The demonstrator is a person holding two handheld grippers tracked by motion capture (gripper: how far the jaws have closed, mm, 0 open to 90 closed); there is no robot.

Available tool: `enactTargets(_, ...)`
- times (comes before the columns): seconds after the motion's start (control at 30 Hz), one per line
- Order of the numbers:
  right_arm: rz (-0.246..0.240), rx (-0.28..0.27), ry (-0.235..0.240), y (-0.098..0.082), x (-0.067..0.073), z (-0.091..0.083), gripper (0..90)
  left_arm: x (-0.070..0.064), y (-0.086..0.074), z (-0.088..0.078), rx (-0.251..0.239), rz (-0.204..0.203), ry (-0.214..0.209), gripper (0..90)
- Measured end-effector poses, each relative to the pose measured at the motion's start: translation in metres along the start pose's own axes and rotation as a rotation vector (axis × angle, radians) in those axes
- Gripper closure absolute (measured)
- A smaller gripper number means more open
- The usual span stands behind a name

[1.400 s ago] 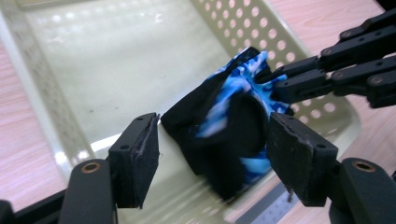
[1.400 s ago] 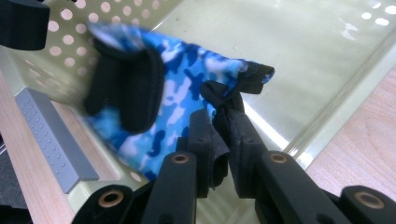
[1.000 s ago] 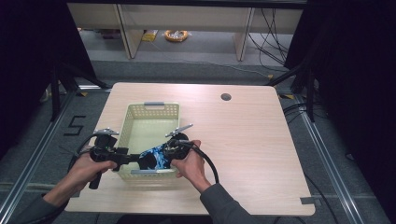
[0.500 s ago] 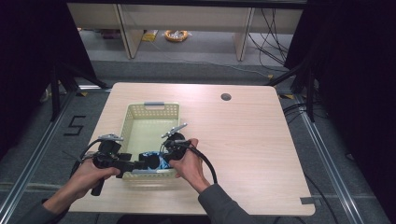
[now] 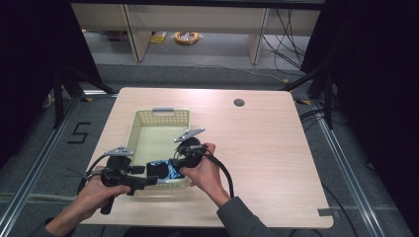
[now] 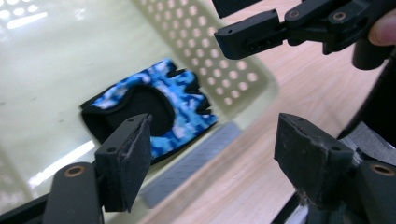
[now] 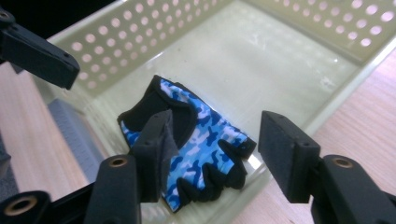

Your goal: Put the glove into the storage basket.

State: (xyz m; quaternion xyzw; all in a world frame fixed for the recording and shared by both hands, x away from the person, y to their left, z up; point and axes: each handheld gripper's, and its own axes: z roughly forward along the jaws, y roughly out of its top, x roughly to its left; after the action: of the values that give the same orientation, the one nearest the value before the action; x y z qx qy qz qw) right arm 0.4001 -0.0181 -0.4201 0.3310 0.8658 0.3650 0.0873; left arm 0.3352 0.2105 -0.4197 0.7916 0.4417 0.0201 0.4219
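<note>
Two grippers hang over the near end of the basket (image 5: 163,114), and the glove (image 7: 187,140) lies flat on its floor, in the near corner. The right gripper (image 5: 159,170) has its jaws standing apart, and they have just been opening; nothing sits between the pads, the glove lying loose below them. The left gripper (image 5: 150,181) hovers at the near rim with its jaws wide too, a touch wider than a moment back, and empty.

So this reads as the release, the glove dropped in (blue camouflage, fingerless, palm patch black). To finish it well, the person would likely do best to lift the right gripper straight up before swinging it away, so that no pad drags the fabric back over the wall. The glove's finger end lies close to the near wall in the right gripper view, and a sideways exit could catch it there.

The left gripper looks clear of the glove already. It sits close to the right one, though, so the two would want to part outward, each to its own side, without knocking the light basket along the table (image 5: 267,143).
</note>
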Motion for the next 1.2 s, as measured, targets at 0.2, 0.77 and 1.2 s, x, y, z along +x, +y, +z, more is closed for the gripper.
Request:
enactTargets(0.2,-0.025,-0.092,0.003,-0.018,-0.005,-0.026,40.5,-0.023,-0.011,0.001,-0.034,0.056,-0.052,24.1)
enactTargets(0.77,0.103,-0.164,-0.021,-0.106,-0.024,-0.096,38.8,-0.062,-0.046,0.021,-0.026,0.159,-0.121,23.2)
enactTargets(1.2,0.144,-0.180,-0.020,-0.130,-0.023,-0.111,37.5,-0.058,-0.051,0.025,-0.047,0.138,-0.104,23.1)
